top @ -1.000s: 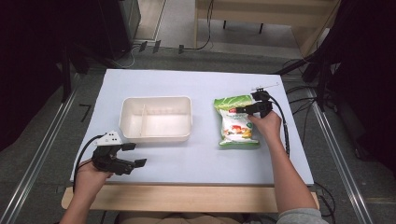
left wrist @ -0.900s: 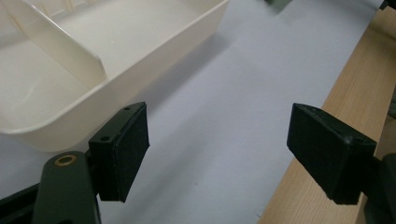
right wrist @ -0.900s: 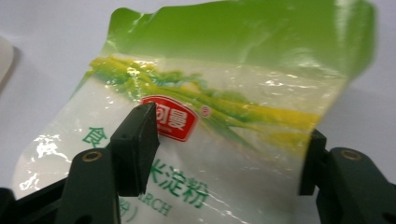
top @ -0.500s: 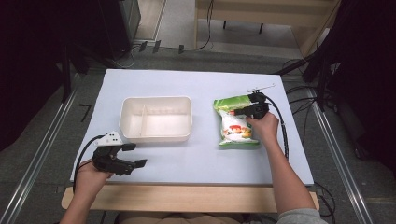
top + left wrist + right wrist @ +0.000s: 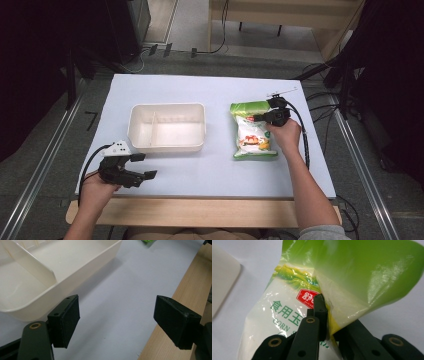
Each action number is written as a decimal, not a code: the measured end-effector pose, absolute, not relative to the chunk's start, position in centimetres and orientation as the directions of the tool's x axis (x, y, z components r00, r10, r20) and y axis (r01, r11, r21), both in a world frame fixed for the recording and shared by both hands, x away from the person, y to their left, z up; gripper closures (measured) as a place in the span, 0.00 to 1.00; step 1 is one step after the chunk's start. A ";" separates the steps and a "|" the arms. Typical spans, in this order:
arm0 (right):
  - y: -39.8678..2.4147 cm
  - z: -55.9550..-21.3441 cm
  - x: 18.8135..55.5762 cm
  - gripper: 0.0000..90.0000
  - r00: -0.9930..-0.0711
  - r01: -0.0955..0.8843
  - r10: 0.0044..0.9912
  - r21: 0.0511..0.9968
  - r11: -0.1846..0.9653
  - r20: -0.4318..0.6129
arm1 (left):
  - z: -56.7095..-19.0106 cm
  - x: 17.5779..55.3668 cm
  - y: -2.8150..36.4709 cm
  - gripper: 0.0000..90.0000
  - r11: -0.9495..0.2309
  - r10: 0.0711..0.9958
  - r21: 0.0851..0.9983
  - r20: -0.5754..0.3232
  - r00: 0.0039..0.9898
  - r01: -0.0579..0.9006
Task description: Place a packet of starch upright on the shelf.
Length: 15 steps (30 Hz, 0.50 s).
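one bag [image 5: 287, 315] fold between tongs [image 5: 324, 315]

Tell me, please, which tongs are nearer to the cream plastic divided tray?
The left tongs, open just below the cream plastic divided tray's front-left corner. The right tongs grip the green-and-white plastic bag, further right.

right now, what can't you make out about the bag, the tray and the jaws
- Green and white plastic bag: lower print hidden by the right gripper in the right gripper view; small print unreadable in the high view.
- Cream plastic divided tray: far side cut off by the left gripper view's edge.
- Left gripper: nothing between its jaws.
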State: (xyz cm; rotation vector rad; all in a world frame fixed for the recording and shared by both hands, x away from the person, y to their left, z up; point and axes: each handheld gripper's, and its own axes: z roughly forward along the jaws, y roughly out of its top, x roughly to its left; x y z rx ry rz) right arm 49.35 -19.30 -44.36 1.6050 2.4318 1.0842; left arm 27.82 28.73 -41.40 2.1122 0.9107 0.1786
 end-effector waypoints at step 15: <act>-20.2 -39.7 46.4 0.99 -0.535 0.734 0.768 0.644 0.215 0.353 | -41.3 27.9 28.7 0.24 -0.406 0.659 0.735 -0.176 0.731 0.543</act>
